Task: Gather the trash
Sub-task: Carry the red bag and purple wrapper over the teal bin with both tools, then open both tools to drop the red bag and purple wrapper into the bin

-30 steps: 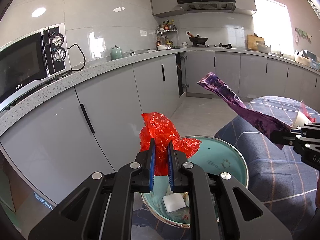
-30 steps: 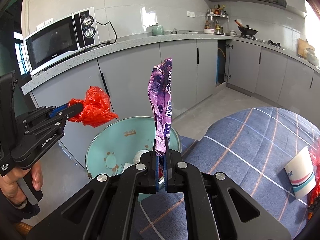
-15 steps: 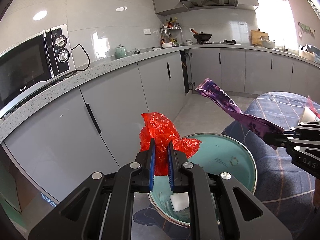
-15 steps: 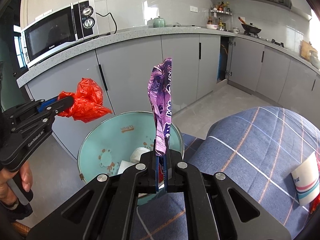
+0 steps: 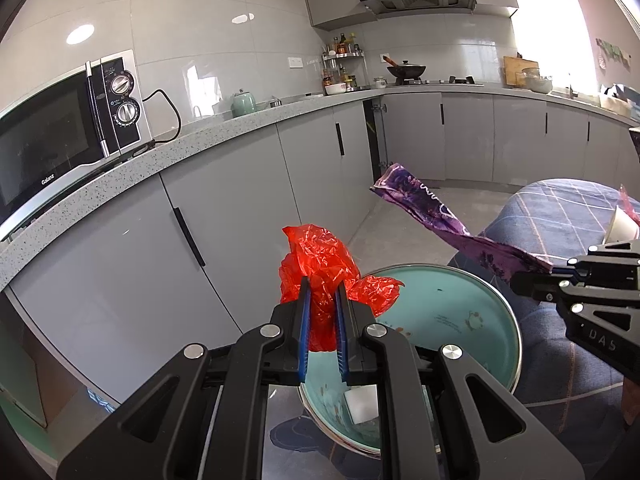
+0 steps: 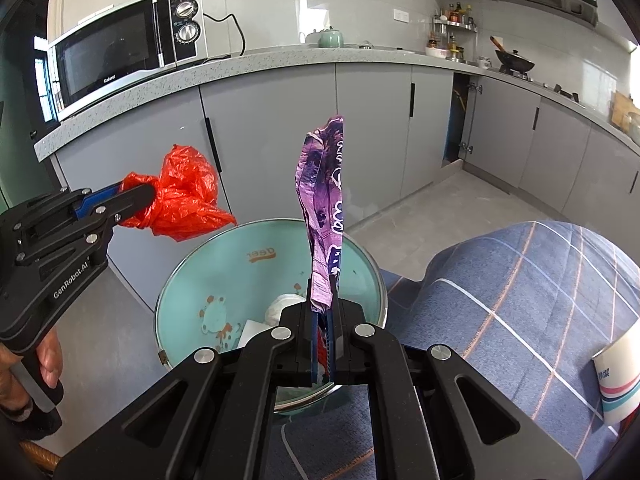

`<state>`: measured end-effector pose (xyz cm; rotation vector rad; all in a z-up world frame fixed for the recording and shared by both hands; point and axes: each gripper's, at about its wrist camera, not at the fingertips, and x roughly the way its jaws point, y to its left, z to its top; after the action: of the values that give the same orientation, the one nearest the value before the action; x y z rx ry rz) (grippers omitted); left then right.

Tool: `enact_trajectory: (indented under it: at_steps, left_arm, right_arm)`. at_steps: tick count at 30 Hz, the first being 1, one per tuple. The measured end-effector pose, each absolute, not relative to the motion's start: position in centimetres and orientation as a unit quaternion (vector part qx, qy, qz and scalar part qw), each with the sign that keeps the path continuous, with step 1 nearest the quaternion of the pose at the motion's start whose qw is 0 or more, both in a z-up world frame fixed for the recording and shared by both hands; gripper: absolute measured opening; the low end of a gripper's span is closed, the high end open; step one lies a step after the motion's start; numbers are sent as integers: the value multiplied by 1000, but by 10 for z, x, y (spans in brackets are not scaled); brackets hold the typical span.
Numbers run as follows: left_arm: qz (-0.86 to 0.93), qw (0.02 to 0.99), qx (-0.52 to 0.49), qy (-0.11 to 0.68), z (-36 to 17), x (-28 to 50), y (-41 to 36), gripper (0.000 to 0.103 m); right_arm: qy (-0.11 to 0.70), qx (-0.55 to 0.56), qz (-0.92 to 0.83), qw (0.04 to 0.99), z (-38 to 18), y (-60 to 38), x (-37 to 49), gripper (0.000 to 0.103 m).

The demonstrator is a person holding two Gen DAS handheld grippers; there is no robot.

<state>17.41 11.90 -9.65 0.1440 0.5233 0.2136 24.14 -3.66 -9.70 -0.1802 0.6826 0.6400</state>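
My left gripper (image 5: 321, 300) is shut on a crumpled red plastic bag (image 5: 320, 264) and holds it above the near rim of a round teal bin (image 5: 460, 304). The bag also shows in the right wrist view (image 6: 184, 196), left of the bin (image 6: 224, 272). My right gripper (image 6: 325, 312) is shut on a long purple wrapper (image 6: 324, 200) that stands up over the bin. The wrapper also shows in the left wrist view (image 5: 440, 216), slanting over the bin's far right. White scraps (image 5: 362, 402) lie inside the bin.
A table with a blue checked cloth (image 6: 520, 280) stands right of the bin, with a paper cup (image 6: 618, 376) lying on it. Grey kitchen cabinets (image 5: 224, 232) and a counter with a microwave (image 5: 60, 128) stand behind the bin.
Both grippers have moved closer over the bin, each still holding its piece of trash. The purple wrapper now sits lower and nearer the bin.
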Motion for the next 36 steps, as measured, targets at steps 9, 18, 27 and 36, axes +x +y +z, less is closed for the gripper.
enact_trajectory:
  at_steps: [9,18,27,36]
  left_arm:
    - [103,956,78,263,-98,177,115,15]
    - [104,958,83,255,-98,174,110,53]
    - [109,958,85,252,-98,173,111,61]
    - [108,958,91,250,-98,171,106,66]
  right_arm:
    - [336,-102,316,882,-103,-31,240,5]
    - [350,-102,314,876,-112,-32,245,33]
    - [347,-90,306,882,-109,-43,245,34]
    - [335,-86,302,888,-100,-54,236,39]
